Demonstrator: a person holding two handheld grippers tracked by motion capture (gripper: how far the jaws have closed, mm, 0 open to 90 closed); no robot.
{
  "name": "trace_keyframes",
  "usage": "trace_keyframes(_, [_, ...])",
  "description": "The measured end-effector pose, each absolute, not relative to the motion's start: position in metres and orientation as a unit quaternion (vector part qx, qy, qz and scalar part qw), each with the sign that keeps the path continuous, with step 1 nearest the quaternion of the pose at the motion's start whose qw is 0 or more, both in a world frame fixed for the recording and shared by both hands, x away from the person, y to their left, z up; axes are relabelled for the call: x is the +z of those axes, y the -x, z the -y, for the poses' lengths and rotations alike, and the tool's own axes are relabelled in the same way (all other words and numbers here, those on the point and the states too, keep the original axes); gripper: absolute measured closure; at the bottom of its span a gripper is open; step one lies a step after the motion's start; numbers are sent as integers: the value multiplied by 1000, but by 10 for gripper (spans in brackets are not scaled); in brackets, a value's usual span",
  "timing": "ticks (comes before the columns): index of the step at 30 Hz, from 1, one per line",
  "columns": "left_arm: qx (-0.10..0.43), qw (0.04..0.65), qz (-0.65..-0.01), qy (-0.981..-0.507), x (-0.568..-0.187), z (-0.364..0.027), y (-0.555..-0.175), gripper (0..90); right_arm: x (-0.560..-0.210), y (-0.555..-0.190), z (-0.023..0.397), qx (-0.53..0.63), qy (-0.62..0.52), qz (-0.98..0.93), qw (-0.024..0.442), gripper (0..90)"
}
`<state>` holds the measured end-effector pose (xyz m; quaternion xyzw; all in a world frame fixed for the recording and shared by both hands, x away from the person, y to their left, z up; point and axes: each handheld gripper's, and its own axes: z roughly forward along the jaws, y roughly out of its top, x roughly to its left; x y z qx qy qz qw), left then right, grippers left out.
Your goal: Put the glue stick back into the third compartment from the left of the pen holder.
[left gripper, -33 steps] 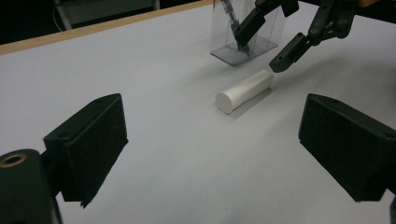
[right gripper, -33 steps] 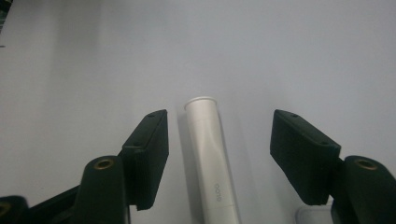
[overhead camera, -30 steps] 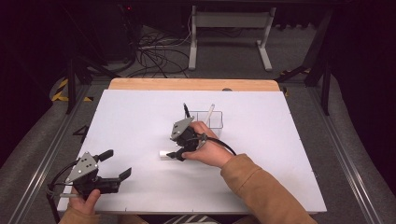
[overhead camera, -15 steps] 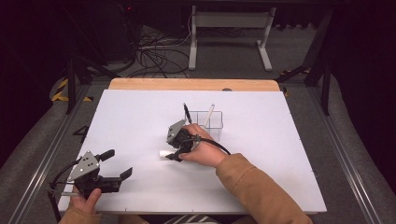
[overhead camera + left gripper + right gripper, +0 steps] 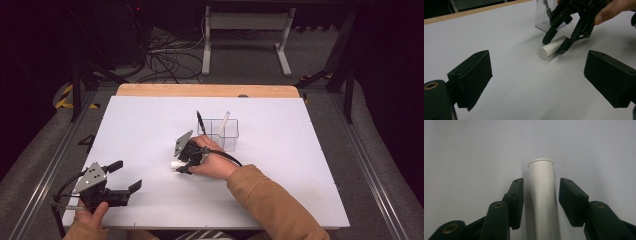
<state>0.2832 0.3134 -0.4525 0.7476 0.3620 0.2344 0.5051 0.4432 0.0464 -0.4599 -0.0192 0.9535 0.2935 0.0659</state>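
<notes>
A white tube (image 5: 175, 164) (image 5: 549, 47) (image 5: 542, 195) lies flat on the white table top (image 5: 300, 165), left of centre. My right gripper (image 5: 184, 165) (image 5: 553, 46) (image 5: 540, 182) points down at it with one jaw on each side of it. Its jaws have just been closing and stand open, with a narrow gap between each pad and the tube. My left gripper (image 5: 127, 176) (image 5: 536, 75) rests open near the front left corner, nothing between its pads (image 5: 475, 75), and faces the tube.
A clear square holder (image 5: 220, 135) (image 5: 543, 18) stands just behind the right hand, with a black pen (image 5: 200, 120) and a white pen (image 5: 223, 122) upright in it. A wooden strip (image 5: 205, 90) runs along the table's far edge.
The right gripper has come down and a little forward over the white tube, and its jaws have narrowed around it. The left gripper has stayed put.
</notes>
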Motion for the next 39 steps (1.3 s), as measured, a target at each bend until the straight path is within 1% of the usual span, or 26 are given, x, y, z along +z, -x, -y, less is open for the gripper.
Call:
trace_keyframes(5, [235, 505, -361, -748, -453, -313, -283, 87, -461, -446, -47, 283, 20, -957, 67, 606])
trace_keyframes(9, [234, 506, -362, -747, -453, -313, -283, 87, -463, -447, -47, 280, 15, -958, 57, 631])
trace_keyframes(10, [234, 505, -362, -748, -453, -313, -283, 87, -463, -447, -47, 281, 14, -958, 52, 652])
trace_keyframes(12, [234, 505, -362, -748, -453, -313, -283, 87, -463, -447, -47, 281, 14, -958, 50, 665])
trace_keyframes(21, [234, 506, -361, -747, -453, -312, -284, 87, -463, -446, -47, 278, 16, -959, 51, 670])
trace_keyframes(28, [234, 506, -362, -747, -453, -313, -283, 87, -462, -444, -48, 276, 12, -959, 62, 672])
trace_keyframes(34, [235, 507, -363, -746, -453, -313, -283, 87, -461, -442, -47, 277, 9, -959, 62, 673])
trace_keyframes(39, [237, 507, -361, -746, -453, -313, -283, 87, -457, -440, -45, 285, -9, -957, 50, 674])
